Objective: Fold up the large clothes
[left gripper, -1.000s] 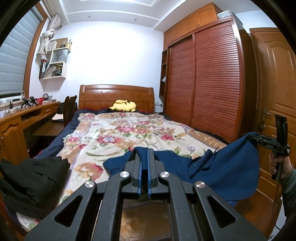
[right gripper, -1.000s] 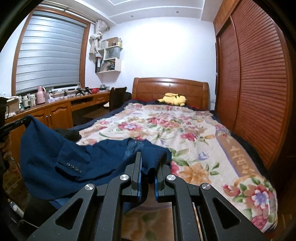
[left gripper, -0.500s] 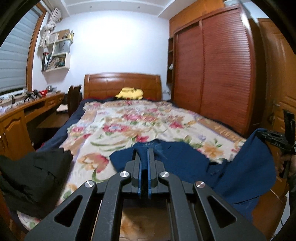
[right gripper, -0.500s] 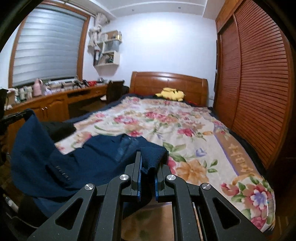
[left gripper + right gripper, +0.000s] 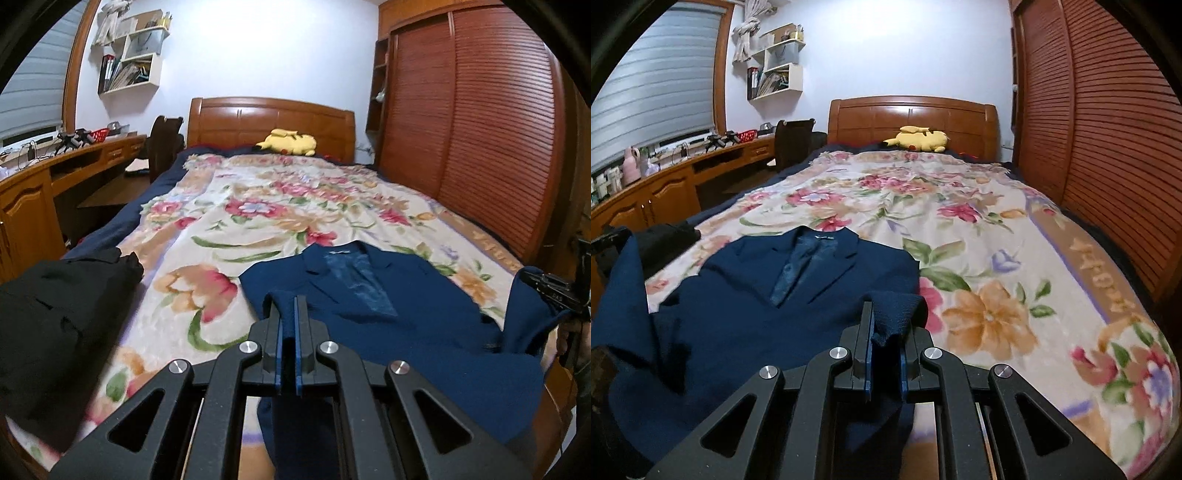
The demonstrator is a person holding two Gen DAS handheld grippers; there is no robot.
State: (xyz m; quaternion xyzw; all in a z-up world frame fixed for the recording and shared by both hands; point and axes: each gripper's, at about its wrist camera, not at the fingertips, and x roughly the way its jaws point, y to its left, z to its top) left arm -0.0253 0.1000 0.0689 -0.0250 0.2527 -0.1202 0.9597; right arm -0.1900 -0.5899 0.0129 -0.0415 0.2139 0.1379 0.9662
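a navy blue jacket (image 5: 406, 317) of matte, finely textured woven cloth lies front-up on the near end of the bed, its notched lapels spread to show a shinier, paler blue lining (image 5: 796, 269) down the middle. its collar points toward the headboard, and its lower part hangs over the foot of the bed. the left gripper (image 5: 289, 317), made of flat black angular plates with round silver bolts and thin blue pads, has its jaws pinched nearly together on a thin edge of the jacket's cloth. the right gripper (image 5: 884, 325) is of the same build, and its jaws stand a narrow way apart, clamped on a thicker bunched fold of the same nubbly blue fabric. in the left wrist view the right gripper shows at the far right edge with the jacket's corner drawn up to it. under the jacket lies a plush floral blanket (image 5: 979, 229), cream with red, pink and orange flowers and green leaves. a crumpled black garment (image 5: 55, 314), soft and shapeless, sits on the bed's left side, apart from the jacket. a yellow plush toy (image 5: 919, 139) rests by the glossy wooden headboard (image 5: 269, 122). a slatted reddish-brown wardrobe (image 5: 480, 129) stands to the right.
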